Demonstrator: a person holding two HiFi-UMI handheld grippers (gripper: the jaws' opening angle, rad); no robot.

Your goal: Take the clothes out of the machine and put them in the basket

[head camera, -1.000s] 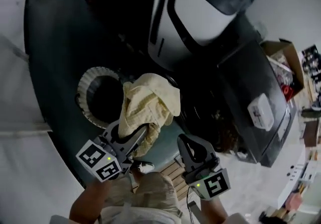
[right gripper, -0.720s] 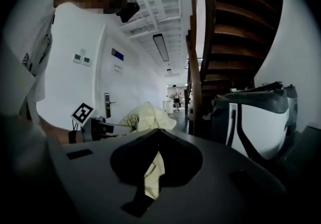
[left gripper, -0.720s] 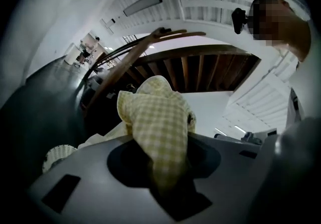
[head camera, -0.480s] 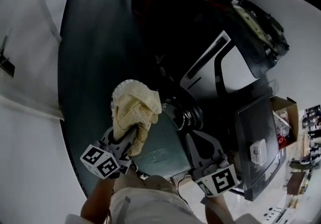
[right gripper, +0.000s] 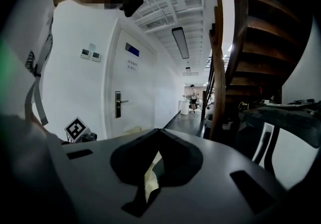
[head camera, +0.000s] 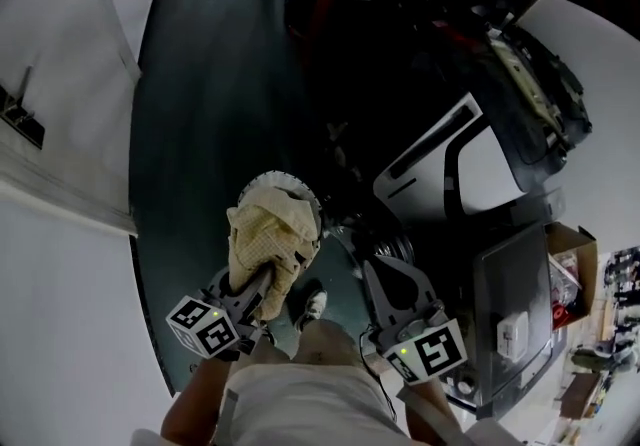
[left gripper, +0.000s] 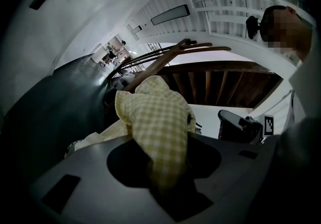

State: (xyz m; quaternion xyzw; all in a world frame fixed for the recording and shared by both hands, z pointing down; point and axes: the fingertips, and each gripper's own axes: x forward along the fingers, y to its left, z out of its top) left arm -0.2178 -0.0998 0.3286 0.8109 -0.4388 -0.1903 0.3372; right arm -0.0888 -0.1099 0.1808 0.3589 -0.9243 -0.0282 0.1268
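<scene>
Left gripper (head camera: 258, 282) held level, jaws clamped on the cloth (head camera: 268, 229); right gripper (head camera: 378, 274) jaws together, tipped slightly down

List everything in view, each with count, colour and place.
checked cloth: 1, yellow and white, pinched in the left claw, over the basket
basket: 1, white, under the cloth
washing machine: 1, white and black, right of the basket
cardboard box: 1, brown, far right
staircase: 1, brown wood, ahead
door: 1, white, left of the stairs
left claw: 1, grey, shut on the cloth
right claw: 1, grey, shut, beside the machine
</scene>
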